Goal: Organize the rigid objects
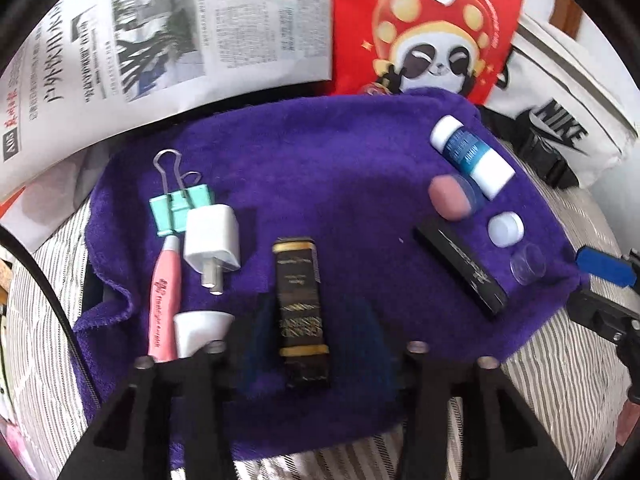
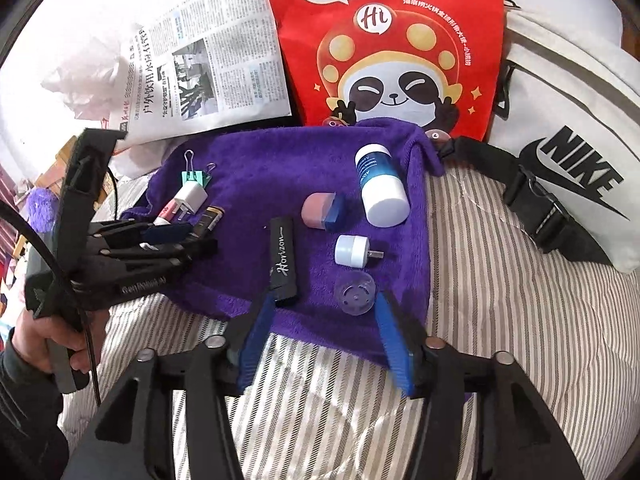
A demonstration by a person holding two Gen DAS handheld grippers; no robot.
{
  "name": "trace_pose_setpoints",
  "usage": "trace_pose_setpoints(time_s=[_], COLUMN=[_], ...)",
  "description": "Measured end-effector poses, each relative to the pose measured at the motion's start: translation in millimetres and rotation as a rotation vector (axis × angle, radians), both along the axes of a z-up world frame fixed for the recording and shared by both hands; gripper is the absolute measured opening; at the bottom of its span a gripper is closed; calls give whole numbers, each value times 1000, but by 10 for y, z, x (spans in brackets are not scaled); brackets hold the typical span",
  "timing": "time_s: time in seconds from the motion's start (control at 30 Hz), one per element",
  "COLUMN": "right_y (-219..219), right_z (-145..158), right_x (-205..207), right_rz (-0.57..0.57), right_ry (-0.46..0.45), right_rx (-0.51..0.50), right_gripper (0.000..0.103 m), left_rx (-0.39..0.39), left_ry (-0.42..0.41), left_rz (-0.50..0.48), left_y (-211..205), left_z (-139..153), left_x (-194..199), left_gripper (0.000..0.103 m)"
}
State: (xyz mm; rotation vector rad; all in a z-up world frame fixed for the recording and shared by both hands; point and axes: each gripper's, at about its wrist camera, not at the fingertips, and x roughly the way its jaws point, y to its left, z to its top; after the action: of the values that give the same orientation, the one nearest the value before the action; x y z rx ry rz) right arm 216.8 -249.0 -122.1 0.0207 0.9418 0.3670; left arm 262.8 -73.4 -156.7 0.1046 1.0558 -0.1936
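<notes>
On the purple towel your rigid items lie in two loose groups, likely sorted by side. Your left gripper stands open astride the black-and-gold box, its pads apart from it. Your right gripper is open and empty, near the clear cap and the black Horizon case.

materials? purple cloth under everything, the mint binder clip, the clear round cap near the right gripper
Purple cloth: fuzzy pile, likely microfiber or terry towel.
Mint binder clip: looks like painted metal, with shiny bare wire handles.
Clear round cap: see-through, glossy, probably moulded plastic.
</notes>
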Motion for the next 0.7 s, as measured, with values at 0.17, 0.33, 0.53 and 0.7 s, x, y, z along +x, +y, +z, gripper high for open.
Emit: trace_pose_setpoints(time_s=[0.17, 0.33, 0.53, 0.7], right_y=[-49, -160, -195, -144], right_z=[94, 257, 524, 712], right_x=[-126, -310, -579, -841], right_rz=[-37, -86, -113, -120], right_ry=[-13, -33, -60, -75], right_rx=[2, -12, -22, -16], right_gripper=[68, 77, 94, 103], left_rx=[-2, 29, 30, 58], left_ry=[10, -56, -152, -194], left_rz=[33, 93, 119, 147], left_y=[13, 132, 209, 238], left_z=[44, 373, 915, 1220], left_x=[-57, -364, -926, -1342], left_gripper=[56, 77, 97, 101])
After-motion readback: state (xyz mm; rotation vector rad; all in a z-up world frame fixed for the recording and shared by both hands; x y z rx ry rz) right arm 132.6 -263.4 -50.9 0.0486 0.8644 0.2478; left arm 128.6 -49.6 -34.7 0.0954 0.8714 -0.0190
